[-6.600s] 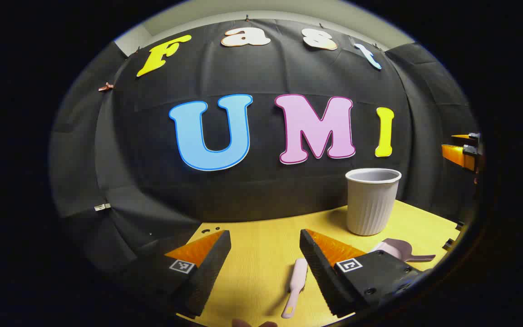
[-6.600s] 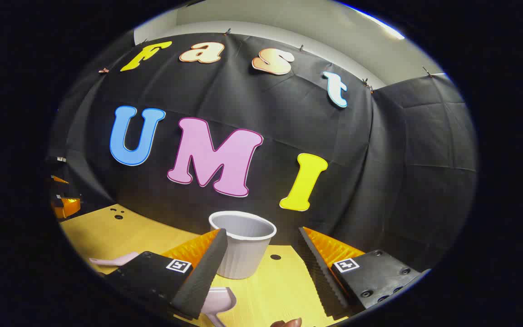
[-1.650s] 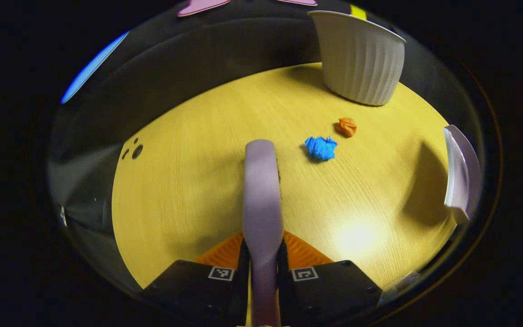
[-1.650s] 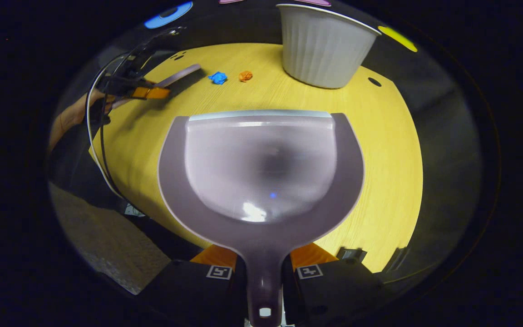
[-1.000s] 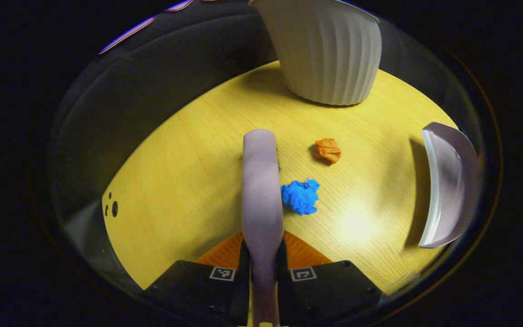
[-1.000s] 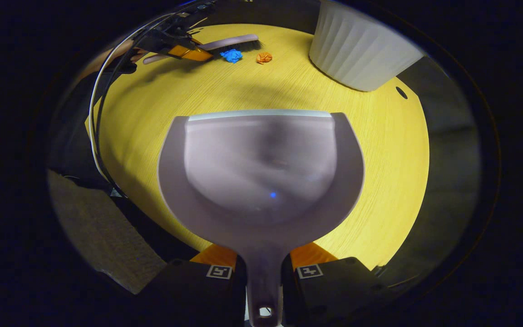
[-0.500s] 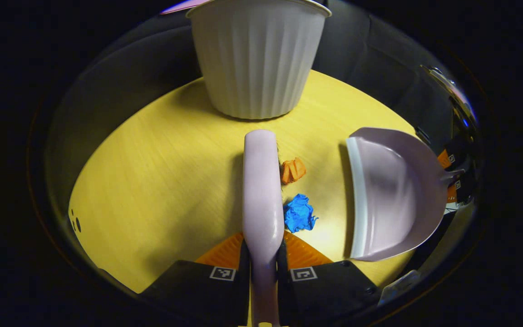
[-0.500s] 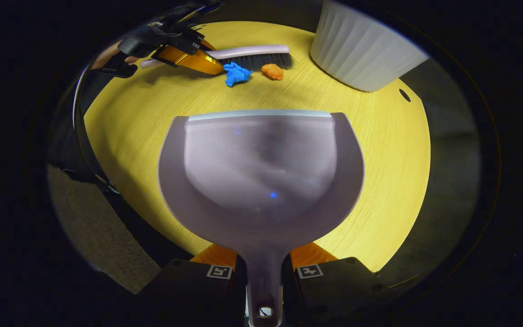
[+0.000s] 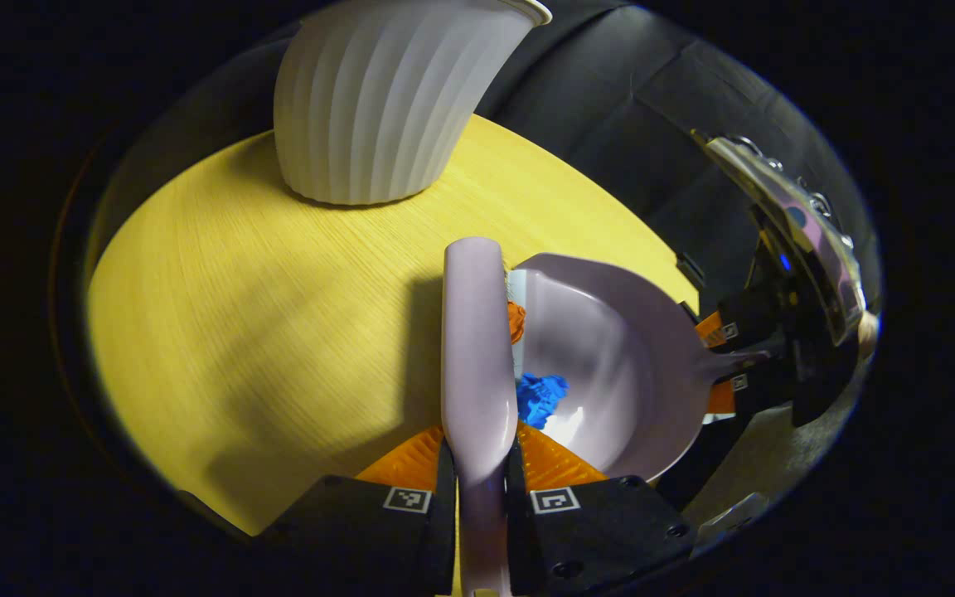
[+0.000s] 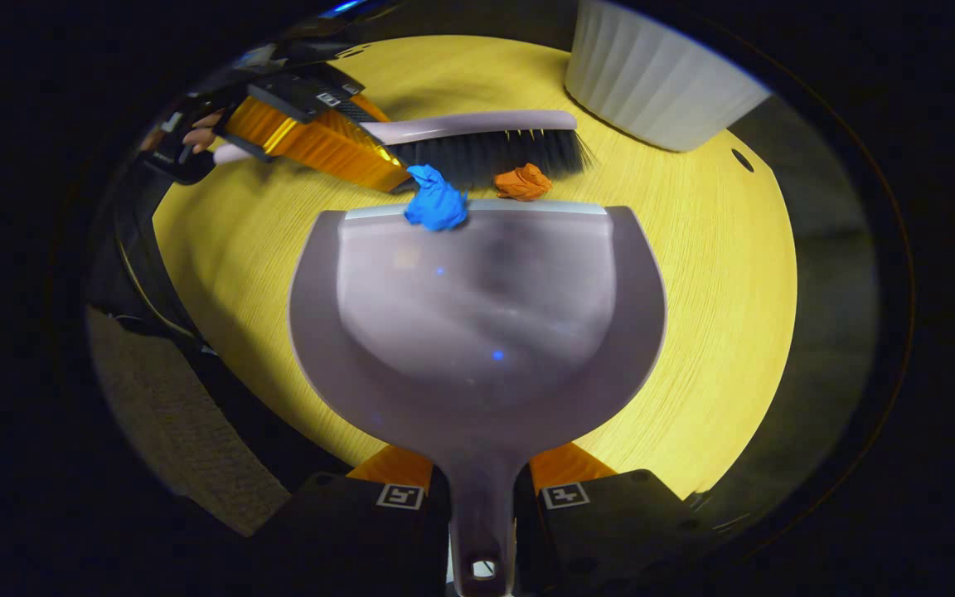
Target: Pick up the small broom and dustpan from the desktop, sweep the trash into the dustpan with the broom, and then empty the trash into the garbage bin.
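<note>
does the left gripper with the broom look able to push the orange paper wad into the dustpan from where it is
Probably yes. The left gripper holds the pale pink broom, whose bristles sit right behind the orange paper wad, which lies at the front lip of the pink dustpan with nothing between.

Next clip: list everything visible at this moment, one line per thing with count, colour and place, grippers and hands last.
small broom: 1, pale lilac back with black bristles, held by its handle, bristles against the trash.
dustpan: 1, pale lilac, front lip at the trash.
blue paper wad: 1, blue, on the dustpan's lip.
orange paper wad: 1, orange, between bristles and lip.
garbage bin: 1, white ribbed, at the desktop's far edge.
desktop: 1, yellow wood grain.
left gripper: 1, shut on the broom's handle.
right gripper: 1, shut on the dustpan's handle.
hand: 1, behind the left gripper.
</note>
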`<state>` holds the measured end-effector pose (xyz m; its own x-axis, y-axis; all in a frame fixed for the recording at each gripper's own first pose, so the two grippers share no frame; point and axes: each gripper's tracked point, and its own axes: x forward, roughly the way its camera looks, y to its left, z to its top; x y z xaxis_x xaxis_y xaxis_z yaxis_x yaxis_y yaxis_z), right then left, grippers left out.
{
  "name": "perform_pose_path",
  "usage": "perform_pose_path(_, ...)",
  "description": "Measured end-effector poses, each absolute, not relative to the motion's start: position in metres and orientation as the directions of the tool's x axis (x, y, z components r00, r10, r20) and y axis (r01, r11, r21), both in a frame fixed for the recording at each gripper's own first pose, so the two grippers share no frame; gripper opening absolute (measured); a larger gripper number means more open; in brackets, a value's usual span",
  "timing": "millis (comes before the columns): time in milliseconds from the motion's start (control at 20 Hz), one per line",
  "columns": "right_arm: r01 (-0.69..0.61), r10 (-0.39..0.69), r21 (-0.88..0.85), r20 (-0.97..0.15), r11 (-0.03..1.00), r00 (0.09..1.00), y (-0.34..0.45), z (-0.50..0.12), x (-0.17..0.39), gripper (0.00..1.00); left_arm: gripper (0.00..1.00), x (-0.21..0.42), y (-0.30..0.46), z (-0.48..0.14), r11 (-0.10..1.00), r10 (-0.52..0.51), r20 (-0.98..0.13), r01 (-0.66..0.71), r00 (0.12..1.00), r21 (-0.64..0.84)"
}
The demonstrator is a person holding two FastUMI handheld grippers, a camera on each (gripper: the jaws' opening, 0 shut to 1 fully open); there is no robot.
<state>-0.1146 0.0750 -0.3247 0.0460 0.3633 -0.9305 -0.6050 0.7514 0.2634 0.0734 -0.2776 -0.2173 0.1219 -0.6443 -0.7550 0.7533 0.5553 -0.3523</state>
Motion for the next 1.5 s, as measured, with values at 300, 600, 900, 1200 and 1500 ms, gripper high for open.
perform_pose_path(300,-0.548,0.382,0.266,-0.918,0.793,0.108,0.092,-0.344,-0.100,0.37,0.28,0.067,-0.277,-0.193,0.601,-0.706,-0.677,0.680,0.206,-0.420)
perform_pose_path(600,-0.445,0.390,0.286,-0.907,0.849,0.161,0.081,-0.320,-0.103,0.41,0.30,0.098,-0.201,-0.183,0.769,-0.566,-0.682,0.595,0.463,-0.234)
perform_pose_path(900,-0.342,0.348,0.260,-0.910,0.903,0.227,0.036,-0.264,-0.095,0.32,0.29,0.098,-0.124,-0.181,0.880,-0.400,-0.697,0.461,0.594,-0.113)
perform_pose_path(1200,-0.261,0.310,0.228,-0.889,0.938,0.337,-0.001,-0.193,-0.039,0.32,0.29,0.065,-0.089,-0.206,0.902,-0.351,-0.741,0.418,0.572,-0.105)
perform_pose_path(1500,-0.206,0.260,0.184,-0.858,0.961,0.444,-0.038,-0.133,0.033,0.37,0.29,0.030,-0.066,-0.225,0.887,-0.379,-0.751,0.443,0.540,-0.130)
